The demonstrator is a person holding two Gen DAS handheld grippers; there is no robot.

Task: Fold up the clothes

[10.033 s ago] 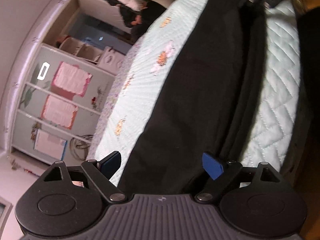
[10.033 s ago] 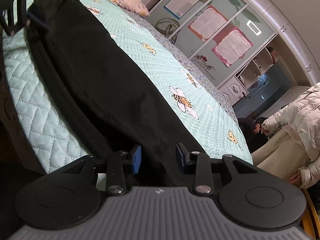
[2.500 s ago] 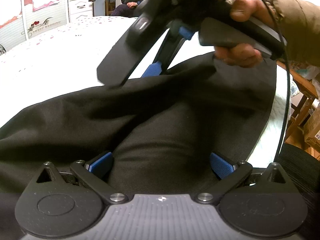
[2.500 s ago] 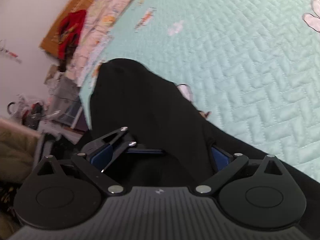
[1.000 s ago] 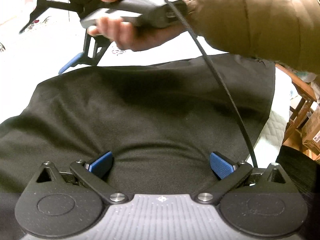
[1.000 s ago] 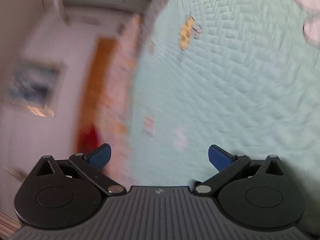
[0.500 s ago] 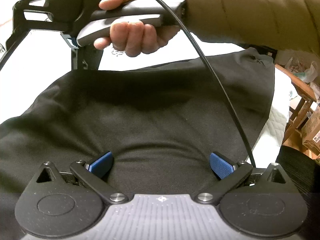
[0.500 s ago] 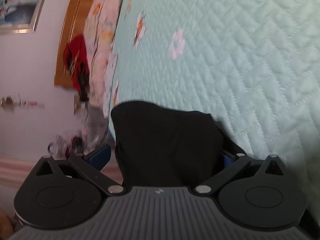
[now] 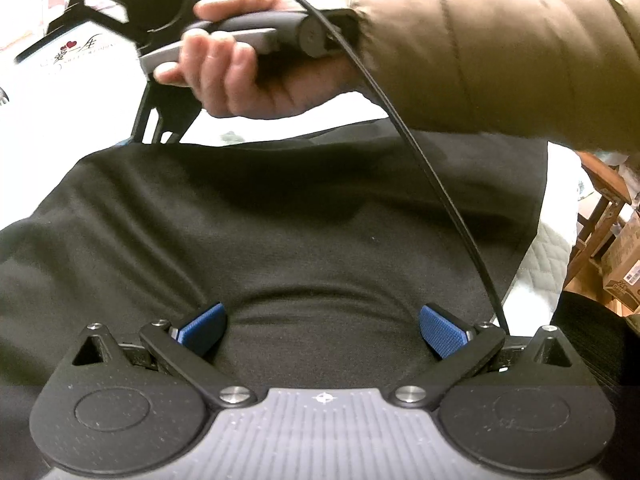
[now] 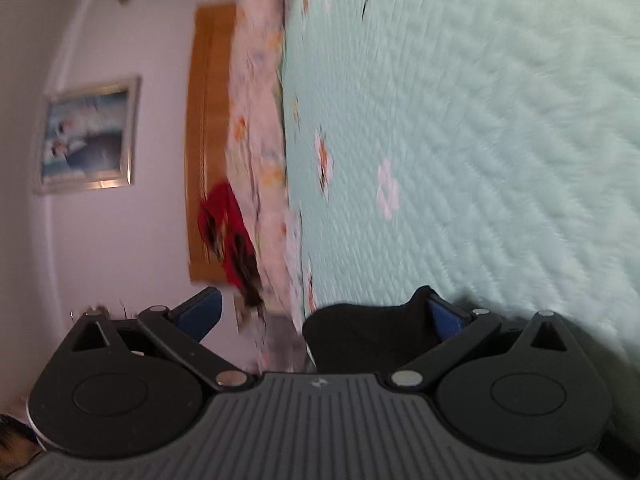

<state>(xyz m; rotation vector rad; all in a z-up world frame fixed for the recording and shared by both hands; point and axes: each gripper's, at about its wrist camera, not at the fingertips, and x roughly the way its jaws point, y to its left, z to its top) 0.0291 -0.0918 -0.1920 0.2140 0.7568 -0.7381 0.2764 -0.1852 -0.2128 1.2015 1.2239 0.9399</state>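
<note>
A black garment [image 9: 300,216] lies spread flat on the bed and fills most of the left wrist view. My left gripper [image 9: 322,328] rests low over its near edge, jaws wide open, with a small wrinkle of cloth between the blue pads. A hand [image 9: 240,80] in a tan sleeve holds the right gripper [image 9: 156,132] at the garment's far left edge; its fingertips are hidden behind the cloth. In the blurred right wrist view the right gripper [image 10: 322,314] is open, and a black fold of the garment [image 10: 360,336] lies against its right finger.
The mint quilted bedspread [image 10: 480,120] stretches beyond the garment. A floral pillow [image 10: 260,140], a red item [image 10: 224,224] and a wooden headboard [image 10: 208,80] lie at the bed's head. A wooden stool [image 9: 600,208] and a cardboard box [image 9: 624,264] stand beside the bed on the right.
The hand with the right gripper has shifted rightward and tilted at the garment's far edge; the right wrist view has swung toward the headboard and blurred. The left gripper has stayed put.
</note>
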